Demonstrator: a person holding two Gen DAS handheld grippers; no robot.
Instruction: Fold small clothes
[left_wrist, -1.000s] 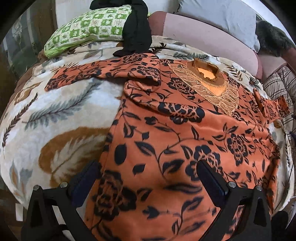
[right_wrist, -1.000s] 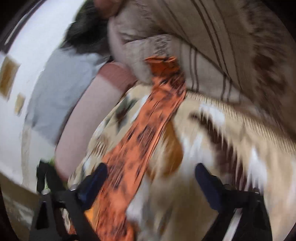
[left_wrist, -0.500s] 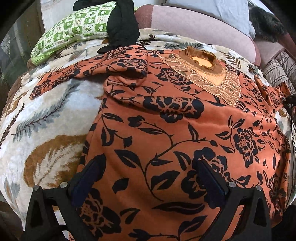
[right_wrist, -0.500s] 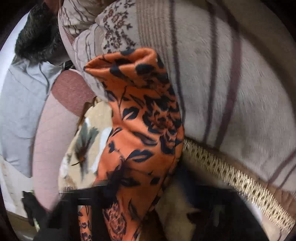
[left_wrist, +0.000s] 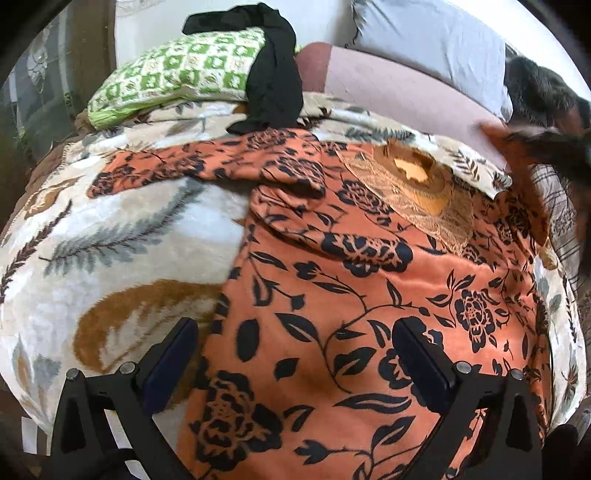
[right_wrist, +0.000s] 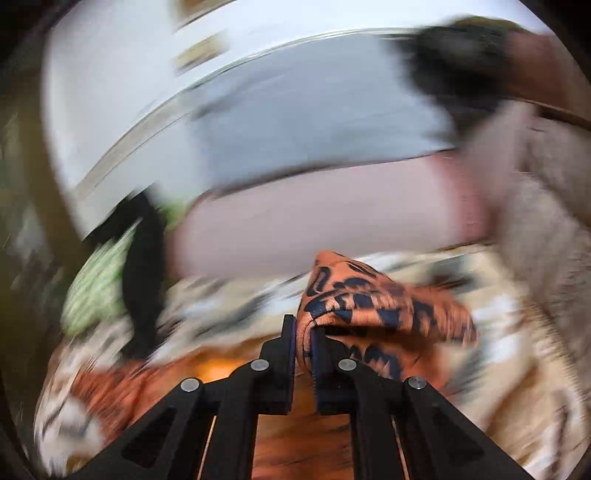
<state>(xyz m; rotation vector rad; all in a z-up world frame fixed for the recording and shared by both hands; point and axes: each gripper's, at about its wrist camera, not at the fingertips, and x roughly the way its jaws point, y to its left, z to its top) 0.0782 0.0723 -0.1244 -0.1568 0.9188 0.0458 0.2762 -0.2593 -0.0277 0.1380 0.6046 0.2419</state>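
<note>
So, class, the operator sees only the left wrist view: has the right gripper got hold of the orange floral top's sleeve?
Observer: Yes. The right gripper has its jaws shut on the sleeve of the orange black-flowered top.
Operator: Which part of the sleeve?
Observer: A bunched end, which sticks up above the jaws.
Operator: Is the sleeve lifted?
Observer: It appears raised above the cream leaf-patterned blanket, but the view is motion-blurred.

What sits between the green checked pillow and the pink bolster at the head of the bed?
A black garment is draped over the green checked pillow's end, next to the pink bolster. The left wrist view shows it sharply.
</note>
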